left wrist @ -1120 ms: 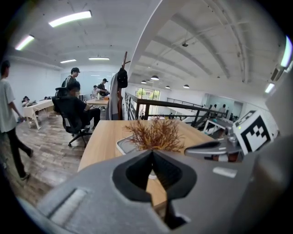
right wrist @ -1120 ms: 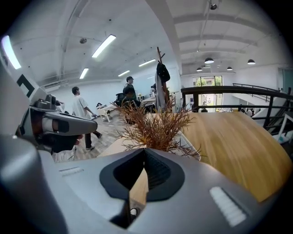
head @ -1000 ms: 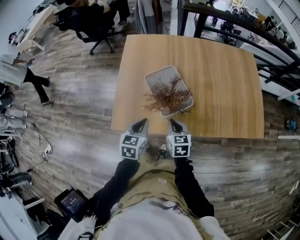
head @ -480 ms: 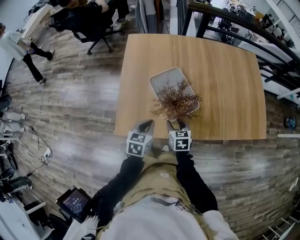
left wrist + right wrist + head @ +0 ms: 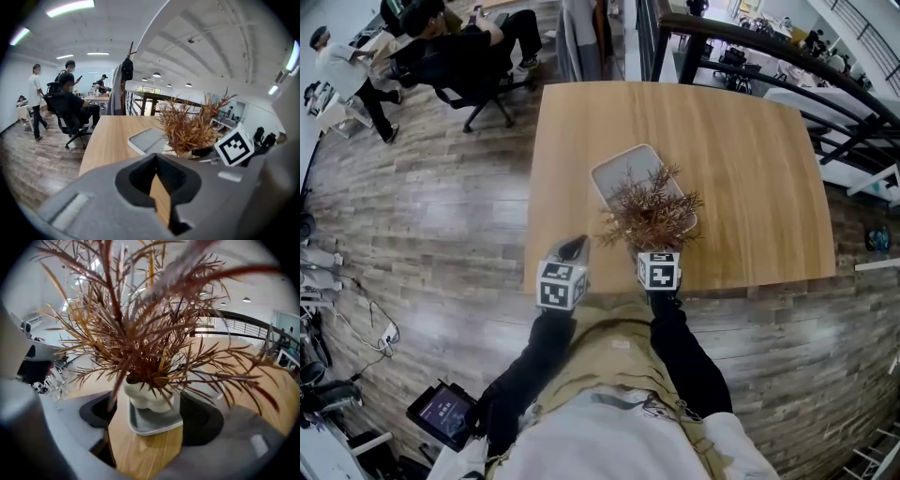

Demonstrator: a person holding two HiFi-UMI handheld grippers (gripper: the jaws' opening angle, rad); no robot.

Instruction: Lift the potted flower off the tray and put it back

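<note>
The potted flower [image 5: 649, 214], rusty dry sprigs in a lumpy white pot [image 5: 147, 397], stands on the near corner of the grey tray [image 5: 623, 169] on the wooden table [image 5: 741, 159]. My right gripper [image 5: 652, 244] reaches in under the sprigs. Its jaws are opening, with the pot [image 5: 147, 397] and the tray corner [image 5: 154, 423] just ahead between them and the pads apart from the pot. My left gripper [image 5: 575, 247] hovers shut and empty over the table's near edge, left of the tray [image 5: 147, 139]. From the left gripper view the flower [image 5: 190, 131] is ahead to the right.
The table's near edge [image 5: 675, 286] runs right under both grippers. An office chair [image 5: 473, 80] and seated and standing people [image 5: 342, 56] are at the far left on the plank floor. A dark railing [image 5: 750, 52] runs behind the table on the right.
Both grippers have moved forward and down over the table's near edge. The right one has gone in under the flower's sprigs. A person at the far left has walked on.
</note>
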